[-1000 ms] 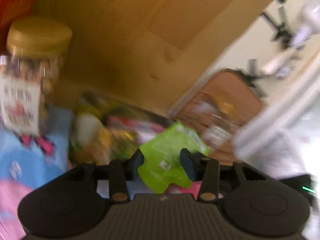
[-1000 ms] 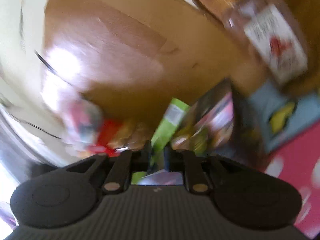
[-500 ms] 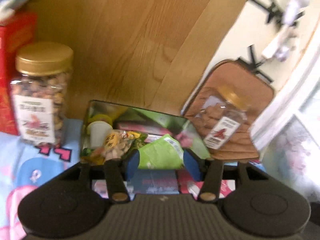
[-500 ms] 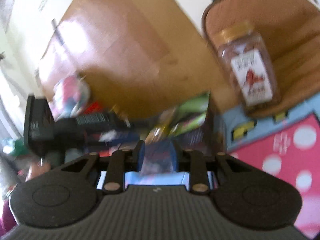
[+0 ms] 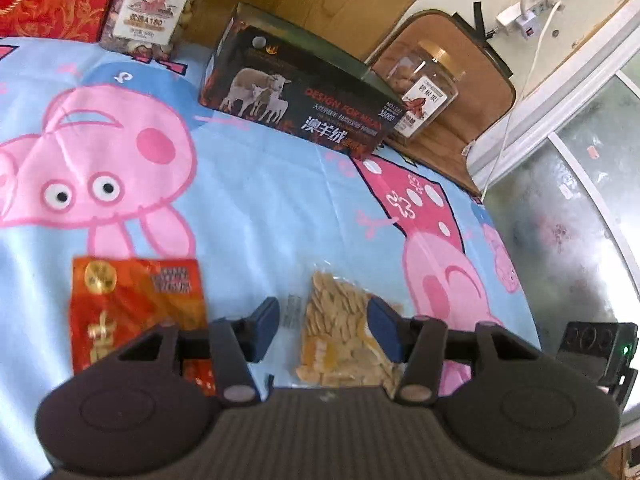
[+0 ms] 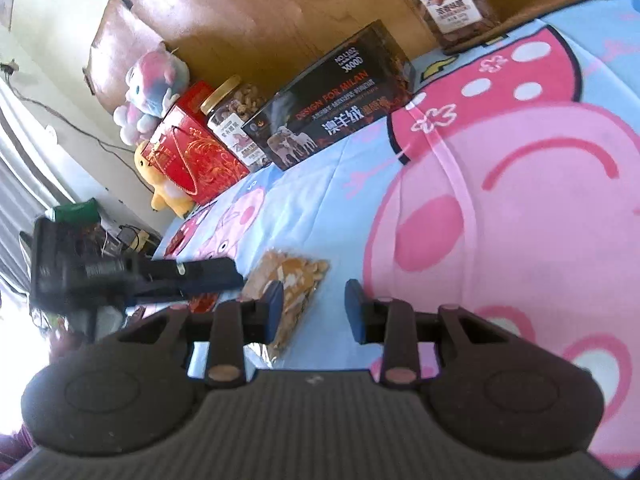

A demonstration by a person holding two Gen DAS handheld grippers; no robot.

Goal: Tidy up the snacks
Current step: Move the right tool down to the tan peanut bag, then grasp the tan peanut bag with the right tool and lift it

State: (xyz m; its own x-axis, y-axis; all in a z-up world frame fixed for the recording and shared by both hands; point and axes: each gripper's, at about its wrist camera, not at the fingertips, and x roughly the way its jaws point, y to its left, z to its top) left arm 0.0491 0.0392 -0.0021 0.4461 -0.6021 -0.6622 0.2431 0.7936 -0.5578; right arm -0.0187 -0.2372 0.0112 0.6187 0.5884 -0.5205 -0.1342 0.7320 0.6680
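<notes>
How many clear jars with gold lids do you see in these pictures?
2. One jar of nuts stands between the red gift box and the black box; the other jar stands on the brown cushion. More may be hidden.

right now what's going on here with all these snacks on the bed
A person is sorting snacks with a handheld gripper in each hand. The left gripper hangs over a clear bag of seeds on the cartoon blanket, fingers apart around it, not pressing. The right gripper is beside it, opening, with nothing between its fingers. A red packet lies alongside; the black box waits further back.
</notes>
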